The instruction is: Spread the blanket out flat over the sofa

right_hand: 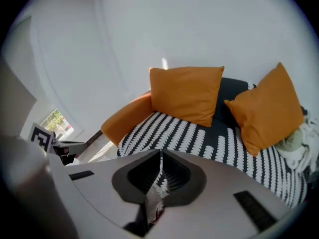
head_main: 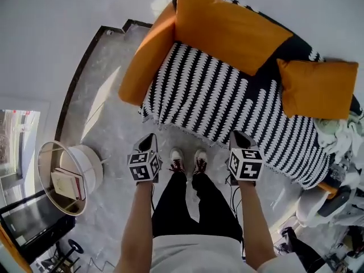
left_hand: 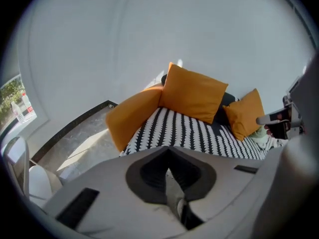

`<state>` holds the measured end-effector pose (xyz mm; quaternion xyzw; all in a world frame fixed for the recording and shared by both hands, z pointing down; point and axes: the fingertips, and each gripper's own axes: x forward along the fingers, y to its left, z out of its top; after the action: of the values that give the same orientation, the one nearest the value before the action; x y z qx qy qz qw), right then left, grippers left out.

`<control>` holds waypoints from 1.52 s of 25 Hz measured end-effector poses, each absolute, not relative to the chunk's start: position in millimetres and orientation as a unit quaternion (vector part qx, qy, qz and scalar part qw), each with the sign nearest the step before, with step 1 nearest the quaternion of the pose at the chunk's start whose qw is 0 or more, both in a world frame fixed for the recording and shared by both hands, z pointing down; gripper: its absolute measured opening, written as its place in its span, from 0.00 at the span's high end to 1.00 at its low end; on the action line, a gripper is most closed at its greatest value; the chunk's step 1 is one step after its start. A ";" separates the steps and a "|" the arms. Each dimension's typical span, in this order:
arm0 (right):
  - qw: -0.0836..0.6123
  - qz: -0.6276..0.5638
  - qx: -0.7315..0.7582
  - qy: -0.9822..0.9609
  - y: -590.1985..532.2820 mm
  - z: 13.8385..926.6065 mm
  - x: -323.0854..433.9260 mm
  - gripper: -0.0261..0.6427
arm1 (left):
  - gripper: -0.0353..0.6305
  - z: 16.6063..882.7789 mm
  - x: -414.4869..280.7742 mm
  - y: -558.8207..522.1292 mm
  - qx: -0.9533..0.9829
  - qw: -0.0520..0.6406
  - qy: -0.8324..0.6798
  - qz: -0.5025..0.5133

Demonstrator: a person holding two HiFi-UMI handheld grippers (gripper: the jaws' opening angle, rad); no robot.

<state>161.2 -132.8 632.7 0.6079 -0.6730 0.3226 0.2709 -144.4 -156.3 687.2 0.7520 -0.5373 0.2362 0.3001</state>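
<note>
**Blanket flat on sofa, both grippers shut & empty**

Head view: the person stands at the sofa's front, arms out, one gripper per hand, both held above the floor (head_main: 108, 127) and well short of the seat.

- Left gripper (head_main: 149, 136): jaws together, tips meeting, nothing btwn them. Its own view (left_hand: 168, 148) confirms this; only floor shows thru the slit lower down.
- Right gripper (head_main: 238, 134): jaws also together at the tip (right_hand: 160, 152), nothing clamped. The b/w pattern seen thru the gap is the blanket beyond, not in the grip.
- Blanket (head_main: 227, 104): black w/ white zigzag stripes, lies spread over the sofa seat, covering it from the armrest side across to the far right. Its front edge hangs over the seat front, just ahead of the person's shoes (head_main: 177, 159). Neither gripper touches it.
- Sofa (head_main: 145, 56): orange, armrest at the left in the head view. A big orange back cushion (head_main: 227, 27) leans at the rear and a smaller orange cushion (head_main: 315, 87) sits on the blanket toward the right.
- A pale bundle of cloth (head_main: 335, 132) lies at the sofa's right end, beside the small cushion.
- Round side table (head_main: 42, 158) stands lower left of the person, w/ books (head_main: 68, 183) on it, well apart from the sofa.
</note>
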 end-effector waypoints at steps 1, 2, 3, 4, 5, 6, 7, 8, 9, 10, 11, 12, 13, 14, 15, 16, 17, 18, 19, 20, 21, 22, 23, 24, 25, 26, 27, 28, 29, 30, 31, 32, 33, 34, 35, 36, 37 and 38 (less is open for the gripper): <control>0.277 0.309 0.608 -0.677 -133.6 621.7 160.0 0.94 | 0.93 675.4 -143.6 -156.5 0.756 0.296 -0.538 0.229; 0.284 0.294 0.609 -0.680 -134.3 610.4 159.3 0.94 | 0.93 663.0 -142.6 -157.0 0.761 0.288 -0.536 0.225; 0.290 0.280 0.609 -0.684 -135.1 598.9 158.9 0.94 | 0.93 649.9 -141.1 -157.8 0.767 0.278 -0.534 0.222; 0.294 0.267 0.609 -0.687 -136.1 586.9 159.0 0.94 | 0.93 636.4 -138.8 -159.0 0.775 0.267 -0.529 0.218; 0.295 0.256 0.609 -0.690 -137.1 574.5 159.6 0.94 | 0.93 622.5 -136.0 -160.2 0.783 0.258 -0.524 0.213; 0.296 0.245 0.612 -0.692 -138.1 561.8 160.8 0.95 | 0.93 608.6 -133.4 -161.6 0.790 0.248 -0.520 0.208; 0.295 0.233 0.615 -0.693 -139.3 549.0 162.0 0.96 | 0.93 595.1 -131.5 -163.2 0.796 0.238 -0.517 0.205; 0.295 0.221 0.619 -0.693 -140.6 536.4 162.9 0.96 | 0.93 582.0 -130.7 -164.9 0.801 0.226 -0.516 0.203; 0.294 0.210 0.623 -0.694 -142.3 524.2 163.2 0.96 | 0.93 569.5 -130.9 -166.8 0.804 0.214 -0.516 0.203; 0.292 0.199 0.626 -0.695 -144.4 512.3 163.0 0.96 | 0.93 557.3 -131.6 -168.9 0.807 0.202 -0.516 0.204; 0.291 0.189 0.628 -0.697 -146.7 500.5 162.6 0.96 | 0.93 545.3 -132.5 -170.7 0.811 0.190 -0.515 0.203; 0.288 0.179 0.629 -0.699 -148.5 488.5 161.5 0.96 | 0.93 533.5 -133.6 -171.8 0.814 0.181 -0.515 0.201; 0.286 0.170 0.628 -0.704 -149.4 476.5 159.3 0.96 | 0.93 521.8 -134.9 -172.1 0.817 0.173 -0.514 0.199; 0.282 0.162 0.625 -0.710 -149.9 464.4 155.8 0.96 | 0.93 509.9 -136.8 -172.4 0.819 0.167 -0.513 0.194; 0.278 0.154 0.622 -0.716 -150.5 452.1 151.5 0.96 | 0.93 497.7 -138.8 -173.5 0.822 0.161 -0.512 0.189; 0.275 0.146 0.618 -0.722 -151.3 440.1 147.0 0.96 | 0.93 485.1 -140.4 -175.2 0.825 0.155 -0.511 0.184; 0.272 0.137 0.615 -0.727 -152.3 428.4 142.9 0.96 | 0.93 472.5 -141.4 -177.3 0.828 0.148 -0.511 0.178; 0.269 0.129 0.612 -0.732 -153.9 417.2 138.8 0.96 | 0.93 460.0 -142.0 -179.7 0.831 0.140 -0.509 0.173; 0.266 0.121 0.610 -0.737 -155.8 406.4 134.7 0.96 | 0.93 447.9 -142.2 -181.8 0.834 0.130 -0.508 0.170; 0.263 0.114 0.608 -0.741 -157.7 396.0 130.6 0.96 | 0.93 436.3 -142.2 -183.3 0.837 0.119 -0.506 0.168; 0.258 0.107 0.606 -0.745 -159.4 385.8 126.7 0.96 | 0.93 425.0 -141.7 -184.2 0.841 0.107 -0.503 0.169; 0.253 0.102 0.605 -0.748 -161.0 375.6 122.9 0.96 | 0.93 414.0 -140.6 -184.6 0.844 0.095 -0.499 0.171; 0.247 0.097 0.604 -0.752 -162.9 365.2 118.7 0.96 | 0.93 403.3 -139.3 -184.9 0.848 0.084 -0.494 0.172; 0.239 0.093 0.602 -0.756 -165.9 354.2 114.0 0.96 | 0.93 392.9 -138.0 -186.1 0.851 0.075 -0.490 0.172; 0.232 0.087 0.599 -0.761 -169.9 342.8 108.7 0.96 | 0.93 382.3 -136.1 -188.1 0.855 0.067 -0.487 0.168; 0.226 0.080 0.595 -0.767 -173.8 331.4 103.1 0.96 | 0.93 371.9 -133.2 -190.3 0.858 0.062 -0.483 0.162; 0.221 0.073 0.591 -0.772 -176.3 320.4 97.8 0.96 | 0.93 361.8 -129.2 -191.6 0.863 0.055 -0.477 0.155; 0.217 0.064 0.587 -0.778 -177.2 309.7 92.9 0.96 | 0.93 351.7 -124.9 -191.9 0.868 0.047 -0.471 0.150; 0.212 0.056 0.583 -0.782 -177.2 298.7 87.9 0.96 | 0.93 341.1 -121.5 -191.5 0.873 0.038 -0.464 0.146; 0.206 0.048 0.579 -0.787 -177.0 287.2 82.7 0.96 | 0.93 329.7 -119.4 -191.0 0.877 0.027 -0.458 0.142; 0.200 0.040 0.576 -0.792 -177.3 275.4 77.5 0.96 | 0.93 317.8 -118.6 -190.8 0.880 0.016 -0.455 0.138; 0.194 0.031 0.572 -0.796 -178.4 263.6 72.5 0.96 | 0.93 305.6 -118.4 -191.2 0.882 0.006 -0.453 0.134; 0.188 0.023 0.569 -0.800 -180.1 252.1 67.9 0.96 | 0.93 293.4 -118.2 -192.5 0.883 -0.004 -0.452 0.129; 0.183 0.015 0.566 -0.804 -182.2 241.0 63.7 0.96 | 0.93 281.4 -117.8 -194.4 0.884 -0.012 -0.451 0.123; 0.177 0.007 0.563 -0.807 -183.9 230.3 59.7 0.96 | 0.93 269.5 -117.1 -196.2 0.885 -0.019 -0.451 0.117; 0.171 0.001 0.560 -0.811 -185.0 220.3 55.9 0.96 | 0.93 257.5 -116.4 -197.7 0.886 -0.028 -0.450 0.110; 0.165 -0.005 0.557 -0.814 -185.4 210.9 52.5 0.96 | 0.93 245.1 -115.7 -198.7 0.887 -0.037 -0.449 0.103; 0.159 -0.011 0.556 -0.816 -185.7 201.9 49.7 0.96 | 0.93 232.3 -115.0 -199.5 0.889 -0.047 -0.446 0.096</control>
<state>49.7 -185.7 201.9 0.5557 -0.8161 -0.0112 0.1586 -115.0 -199.5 232.3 0.8885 -0.4462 0.0960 -0.0466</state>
